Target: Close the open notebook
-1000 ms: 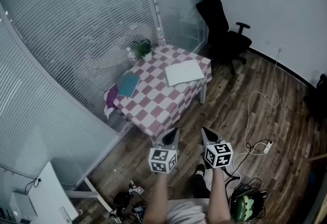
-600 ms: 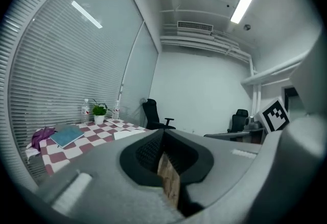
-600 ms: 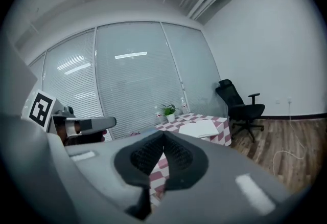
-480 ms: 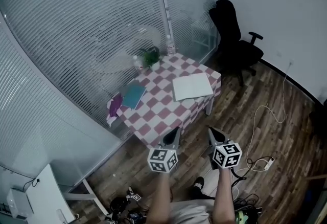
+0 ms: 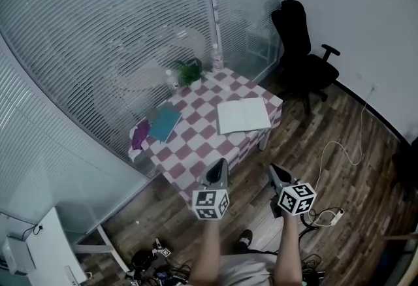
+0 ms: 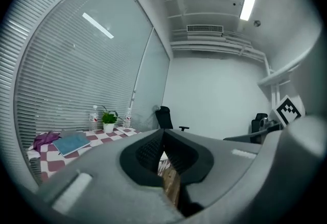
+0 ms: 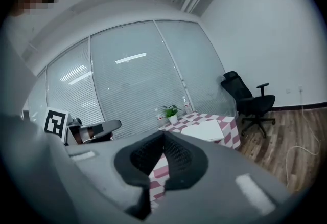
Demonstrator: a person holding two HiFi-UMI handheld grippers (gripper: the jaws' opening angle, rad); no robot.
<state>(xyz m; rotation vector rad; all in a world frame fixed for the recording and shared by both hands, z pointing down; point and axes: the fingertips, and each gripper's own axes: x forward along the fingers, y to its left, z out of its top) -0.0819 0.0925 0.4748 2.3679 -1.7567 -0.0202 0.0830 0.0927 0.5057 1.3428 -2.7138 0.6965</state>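
Note:
The open notebook lies white and flat on the right part of a small table with a pink-and-white checked cloth; it also shows in the right gripper view as the notebook. My left gripper hangs just short of the table's near edge, shut and empty. My right gripper is beside it, over the wooden floor off the table's near right corner, shut with nothing in it. Both point toward the table and are well short of the notebook.
A teal closed book and a purple cloth lie on the table's left side. A potted plant and two bottles stand at its far edge by the glass wall with blinds. A black office chair stands behind the table. Cables trail on the floor.
Both grippers and the head have moved closer to the table; it now sits lower and nearer in the head view. The jaws stayed shut.

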